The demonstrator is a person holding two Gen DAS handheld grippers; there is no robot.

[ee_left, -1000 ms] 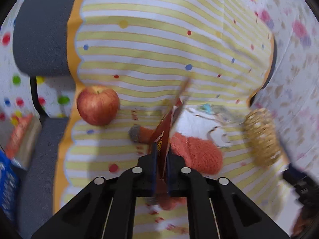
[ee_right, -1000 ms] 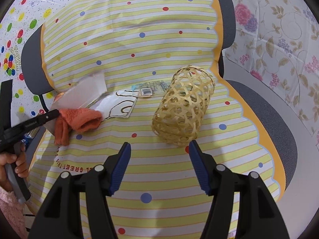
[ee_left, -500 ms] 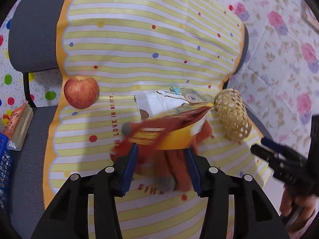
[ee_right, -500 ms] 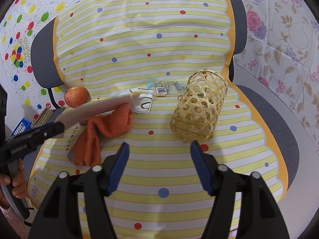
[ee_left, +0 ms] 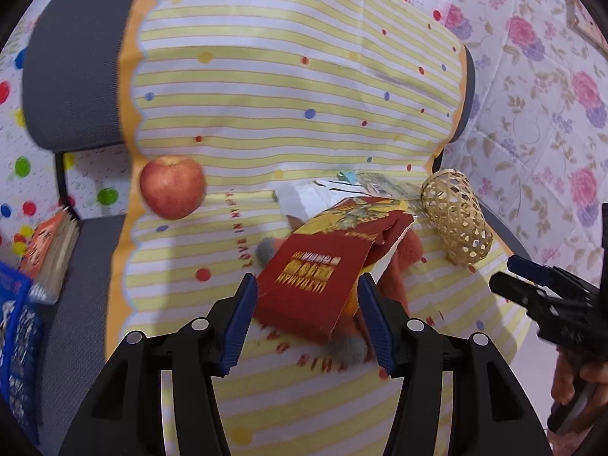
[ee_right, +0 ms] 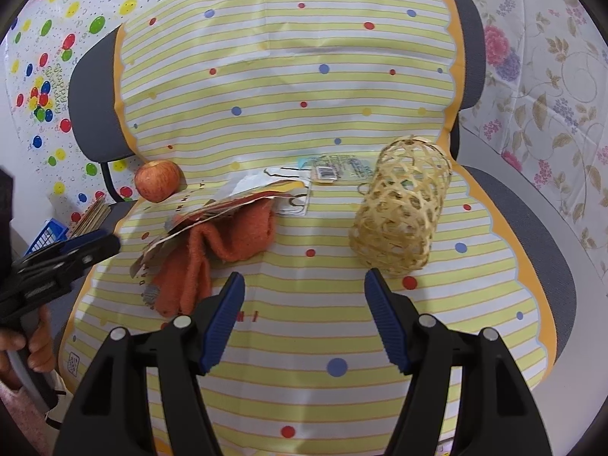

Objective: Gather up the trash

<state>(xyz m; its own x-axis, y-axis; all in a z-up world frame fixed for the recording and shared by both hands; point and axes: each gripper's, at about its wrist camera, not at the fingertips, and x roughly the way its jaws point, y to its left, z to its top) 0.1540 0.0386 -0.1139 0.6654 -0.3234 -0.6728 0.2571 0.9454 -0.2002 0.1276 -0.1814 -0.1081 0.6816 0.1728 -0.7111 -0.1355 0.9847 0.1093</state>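
left hand-held gripper [ee_left: 304, 319]: jaws wide apart, holding nothing | red packet [ee_left: 319, 281]: lying between its fingertips on orange sock [ee_right: 228, 243] | right hand-held gripper [ee_right: 304, 319]: spread, empty

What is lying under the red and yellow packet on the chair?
The red and yellow packet rests on an orange sock with a grey toe. Behind it a white wrapper shows partly; anything else beneath is covered.

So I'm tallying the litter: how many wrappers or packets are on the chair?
3: red packet on the orange sock, white packet behind it, clear barcoded wrapper beside the wicker basket. More may be hidden.
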